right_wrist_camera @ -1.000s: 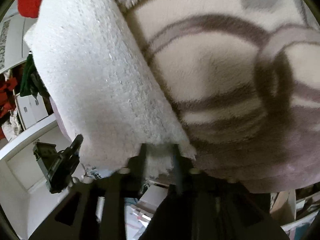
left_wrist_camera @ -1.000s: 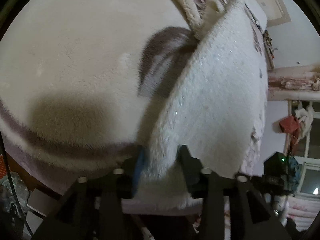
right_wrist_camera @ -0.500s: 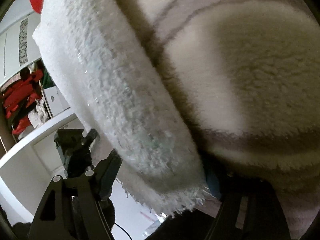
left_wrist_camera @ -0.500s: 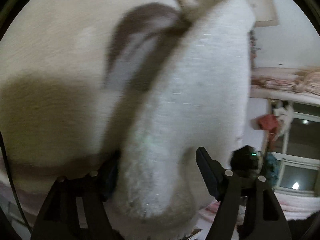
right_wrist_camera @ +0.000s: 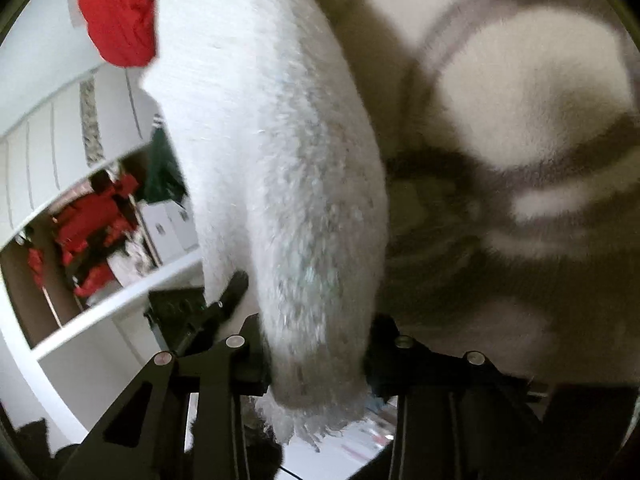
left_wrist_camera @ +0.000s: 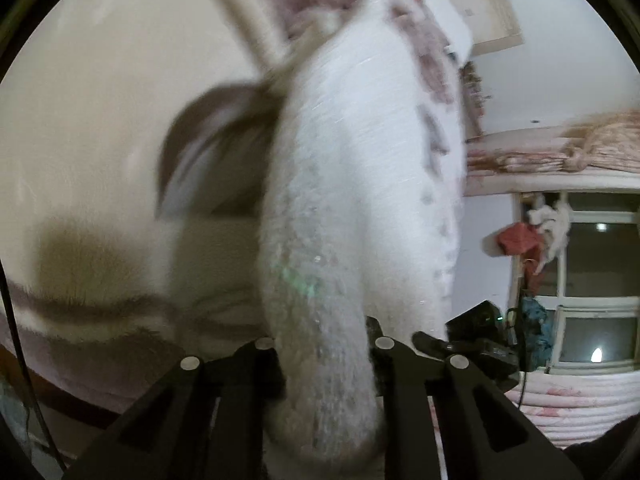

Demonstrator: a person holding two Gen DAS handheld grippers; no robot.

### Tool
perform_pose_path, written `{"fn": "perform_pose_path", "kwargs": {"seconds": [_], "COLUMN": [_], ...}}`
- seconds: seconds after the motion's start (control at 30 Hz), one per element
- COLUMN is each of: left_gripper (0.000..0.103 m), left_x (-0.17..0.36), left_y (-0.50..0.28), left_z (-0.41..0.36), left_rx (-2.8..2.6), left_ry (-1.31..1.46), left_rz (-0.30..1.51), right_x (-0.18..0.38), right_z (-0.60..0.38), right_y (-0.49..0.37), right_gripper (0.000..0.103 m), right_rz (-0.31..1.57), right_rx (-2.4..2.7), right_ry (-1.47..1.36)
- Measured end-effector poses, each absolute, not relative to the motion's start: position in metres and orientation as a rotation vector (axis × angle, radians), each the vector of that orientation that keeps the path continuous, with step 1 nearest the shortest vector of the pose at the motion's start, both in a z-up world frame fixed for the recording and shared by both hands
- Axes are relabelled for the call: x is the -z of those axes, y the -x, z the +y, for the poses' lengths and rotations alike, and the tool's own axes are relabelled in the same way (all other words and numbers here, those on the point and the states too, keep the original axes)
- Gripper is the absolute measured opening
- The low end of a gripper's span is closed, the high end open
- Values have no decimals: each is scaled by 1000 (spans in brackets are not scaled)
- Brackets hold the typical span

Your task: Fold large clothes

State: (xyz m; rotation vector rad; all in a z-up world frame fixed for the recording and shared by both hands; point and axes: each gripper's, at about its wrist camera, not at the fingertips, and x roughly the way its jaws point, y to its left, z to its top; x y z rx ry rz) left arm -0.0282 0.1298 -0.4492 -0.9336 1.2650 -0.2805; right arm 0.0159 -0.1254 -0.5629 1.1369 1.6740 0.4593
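Observation:
A fluffy white garment hangs stretched between my two grippers above a cream blanket with grey-purple stripes. My left gripper has its jaws closed on a thick bunched end of the garment. In the right wrist view my right gripper has its jaws closed on the other end of the garment, whose frayed edge hangs below the fingers. The same blanket fills the right of that view. The fingertips are hidden by the fabric.
A red cloth lies at the far end of the garment. The other gripper's black body shows past the garment. A window and shelf with bedding are on the right; white shelves with red clothes on the left.
Both grippers' jaws opened wide half a second ago and have now closed again on thicker bunches of the garment. The garment hangs more upright and both views have swung.

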Motion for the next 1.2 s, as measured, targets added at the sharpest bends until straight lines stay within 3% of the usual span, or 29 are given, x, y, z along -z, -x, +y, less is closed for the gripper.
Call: {"fn": "perform_pose_path", "kwargs": {"seconds": [0.3, 0.5, 0.73, 0.97, 1.07, 1.2], "left_gripper": [13, 13, 13, 18, 20, 22], "left_x": [378, 374, 430, 514, 527, 512], "left_y": [-73, -154, -254, -322, -330, -330], "left_z": [124, 122, 133, 147, 151, 159], "left_rx": [378, 395, 330, 242, 204, 204], "left_ry": [866, 829, 939, 1123, 1194, 1247], "left_rz": [1099, 1037, 1128, 1340, 1414, 1405], "right_x": [445, 419, 475, 574, 603, 601], "right_z": [-134, -142, -137, -138, -141, -140], "right_y": [-113, -242, -370, -422, -434, -449], "right_gripper": [33, 33, 33, 33, 37, 44], "right_rz": [1444, 1317, 1377, 1501, 1557, 1557], "right_rx": [-500, -503, -433, -340, -318, -411], "right_ry": [-1148, -1109, -1132, -1307, -1409, -1445]}}
